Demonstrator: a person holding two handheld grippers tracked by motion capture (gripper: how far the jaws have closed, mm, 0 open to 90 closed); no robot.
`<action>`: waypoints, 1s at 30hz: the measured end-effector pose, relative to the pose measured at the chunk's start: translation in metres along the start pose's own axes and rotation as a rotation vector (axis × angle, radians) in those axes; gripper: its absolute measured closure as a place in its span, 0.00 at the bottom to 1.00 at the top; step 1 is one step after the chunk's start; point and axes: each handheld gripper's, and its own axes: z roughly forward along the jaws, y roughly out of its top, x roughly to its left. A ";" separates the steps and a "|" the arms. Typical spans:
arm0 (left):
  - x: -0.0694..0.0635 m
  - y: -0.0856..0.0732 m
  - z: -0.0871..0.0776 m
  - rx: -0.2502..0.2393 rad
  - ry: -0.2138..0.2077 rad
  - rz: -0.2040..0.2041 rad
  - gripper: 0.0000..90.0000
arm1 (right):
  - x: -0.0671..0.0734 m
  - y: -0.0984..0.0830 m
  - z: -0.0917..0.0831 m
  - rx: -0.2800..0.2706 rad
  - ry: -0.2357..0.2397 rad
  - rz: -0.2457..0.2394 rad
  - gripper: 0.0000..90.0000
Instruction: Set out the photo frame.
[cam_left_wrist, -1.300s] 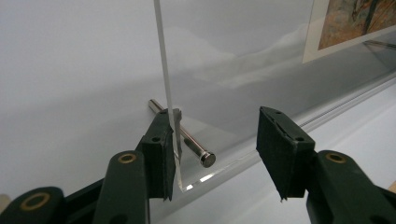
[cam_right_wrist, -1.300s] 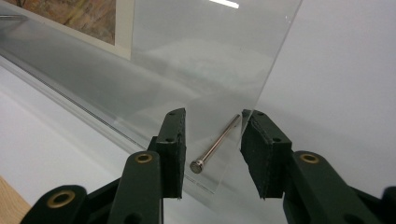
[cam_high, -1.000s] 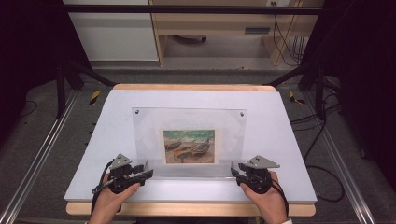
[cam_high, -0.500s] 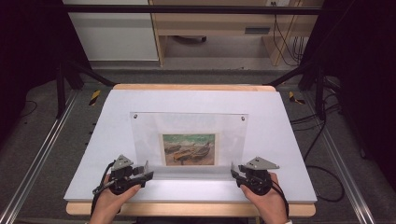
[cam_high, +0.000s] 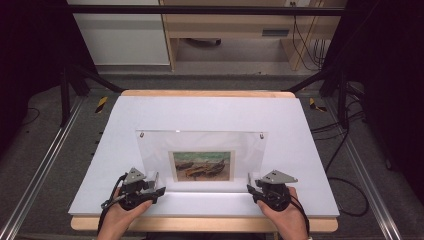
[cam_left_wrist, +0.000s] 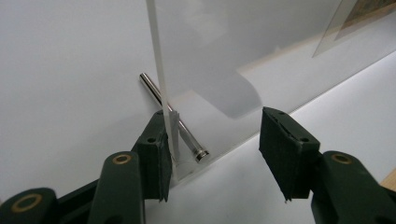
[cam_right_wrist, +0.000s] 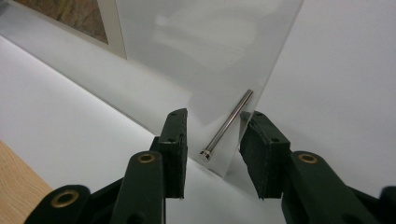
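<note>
Left tongs (cam_high: 156, 186): at the lower left corner of the clear acrylic frame (cam_high: 200, 150); seen in the left gripper view (cam_left_wrist: 212, 149), one pad lies against the panel's edge while the other stands well off it, so they are open, and they have just been opening further with the corner between them.
Right tongs (cam_high: 252, 186): at the frame's lower right corner; in the right gripper view (cam_right_wrist: 212, 151) the two pads stand on either side of the panel's corner, the outer one close at its edge, the inner one with a gap; whether either pad truly presses I cannot tell, though they look parted rather than clamped.
Acrylic frame: stands leaning back on the near half of the table (cam_high: 210, 112), its bottom edge just ahead of both hands, its top edge farther away.
Picture (cam_high: 202, 165): a small landscape print inside the frame, low and centred between the two tongs.
Support pins: a thin metal pin (cam_left_wrist: 175, 119) passes through the panel at the lower left corner, and another metal pin (cam_right_wrist: 227, 125) at the lower right; two small studs sit at the top corners.
Hands: the left hand (cam_high: 122, 217) and the right hand (cam_high: 285, 217) come in from the near edge, each holding its tongs.
Table: white sheet on a wooden top.
</note>
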 end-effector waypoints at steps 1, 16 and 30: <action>0.000 0.000 0.000 -0.003 0.000 -0.001 0.51 | 0.000 0.000 0.000 0.001 0.000 0.000 0.69; 0.000 0.000 0.000 0.001 -0.001 0.000 0.50 | 0.000 0.000 0.000 -0.003 -0.001 -0.006 0.69; -0.001 0.001 0.003 0.007 0.001 0.011 0.47 | 0.000 -0.001 0.002 -0.003 0.008 -0.013 0.65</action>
